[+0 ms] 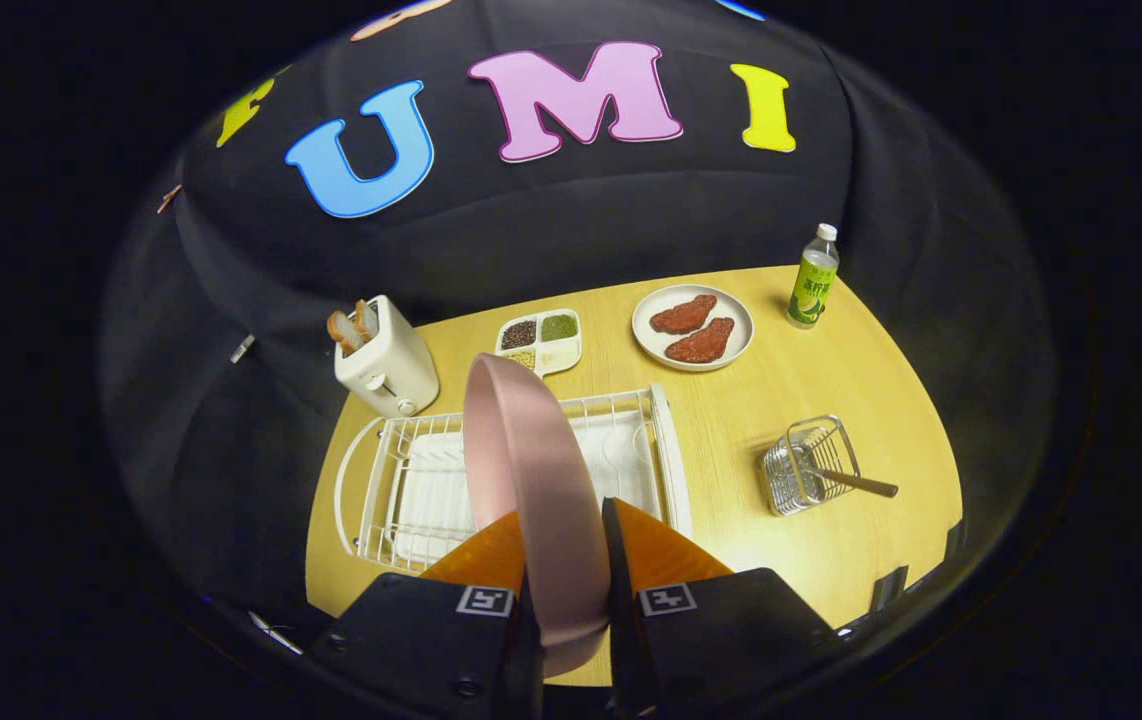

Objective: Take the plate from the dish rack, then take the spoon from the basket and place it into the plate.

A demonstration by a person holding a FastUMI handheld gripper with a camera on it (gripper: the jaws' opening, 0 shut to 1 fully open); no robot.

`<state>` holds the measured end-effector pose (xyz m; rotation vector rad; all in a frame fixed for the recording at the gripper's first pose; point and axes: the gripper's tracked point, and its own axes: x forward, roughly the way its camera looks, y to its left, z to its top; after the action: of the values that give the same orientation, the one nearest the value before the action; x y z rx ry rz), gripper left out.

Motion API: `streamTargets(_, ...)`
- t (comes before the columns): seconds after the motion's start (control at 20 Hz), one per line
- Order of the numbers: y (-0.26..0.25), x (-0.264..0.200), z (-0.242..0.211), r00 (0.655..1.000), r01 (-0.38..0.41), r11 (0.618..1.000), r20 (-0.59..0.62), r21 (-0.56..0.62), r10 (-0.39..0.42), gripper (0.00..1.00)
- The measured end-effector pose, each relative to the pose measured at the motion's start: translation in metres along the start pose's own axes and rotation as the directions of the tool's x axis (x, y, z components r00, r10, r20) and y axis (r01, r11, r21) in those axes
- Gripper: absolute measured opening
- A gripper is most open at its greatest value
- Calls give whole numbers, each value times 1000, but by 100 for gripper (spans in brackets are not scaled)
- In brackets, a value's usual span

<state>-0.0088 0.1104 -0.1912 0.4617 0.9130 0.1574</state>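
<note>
The plate (pixel 531 480), pink and held on edge, stood clamped in the claw (pixel 563 545), both fingers pressed against its faces, its lower rim hidden between them. It rose above the white dish rack (pixel 371 480) near the counter's (pixel 831 540) left edge, covering the rack's middle. The spoon (pixel 856 482) lay tilted in the wire basket (pixel 806 465) toward the counter's right edge, well apart from the claw, its bowl lost inside the wires. A toaster (pixel 386 365) stood behind the rack near the far left corner.
</note>
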Motion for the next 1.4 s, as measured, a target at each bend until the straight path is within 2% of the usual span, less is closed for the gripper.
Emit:
streamTargets(0.15,-14,-25,-36,998,-46,996,-45,72,50,31)
streamTargets(0.45,-40,-48,-135,981,-85,978,-155,189,115,31)
streamTargets(0.9,-58,-23,-239,943,-74,958,-293,277,157,31)
streamTargets(1.2,-60,18,-265,925,-43,925,-334,376,179,31)
streamTargets(1.4,-52,40,-257,931,-84,900,-289,428,224,31)
